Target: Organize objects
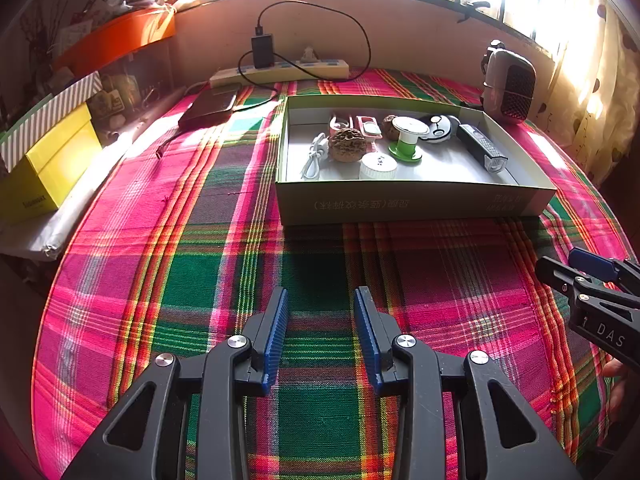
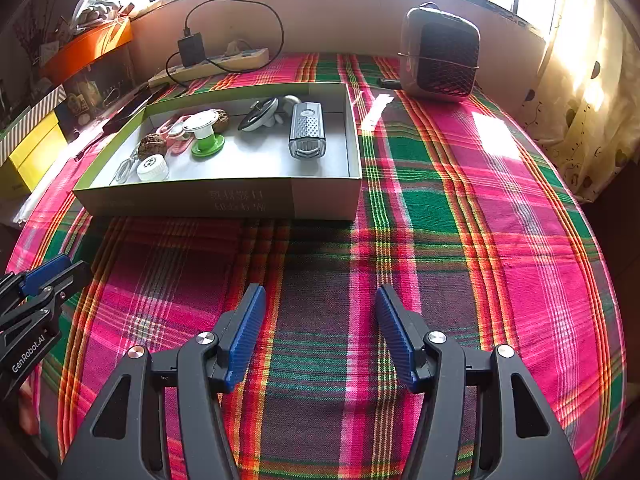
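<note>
A shallow green-rimmed cardboard box (image 1: 416,204) (image 2: 224,200) lies on the plaid cloth. Inside it are a brown walnut (image 1: 347,145) (image 2: 152,145), a white cable (image 1: 314,158), a white cap (image 1: 378,166) (image 2: 153,168), a green-and-white spool (image 1: 406,136) (image 2: 206,136), a pink clip (image 1: 370,126), a round white-and-black piece (image 1: 438,128) (image 2: 259,114) and a silver bike light (image 1: 482,148) (image 2: 306,136). My left gripper (image 1: 322,296) (image 2: 60,266) hovers open over the cloth in front of the box, nothing between its fingers. My right gripper (image 2: 320,294) (image 1: 576,264) hovers open to its right, likewise empty.
A small heater (image 1: 510,84) (image 2: 440,56) stands at the back right. A power strip (image 1: 280,72) (image 2: 212,64) with a black charger lies along the back wall. A dark power bank (image 1: 210,106) sits back left; yellow (image 1: 48,164) and orange (image 1: 120,38) boxes lie off the table's left.
</note>
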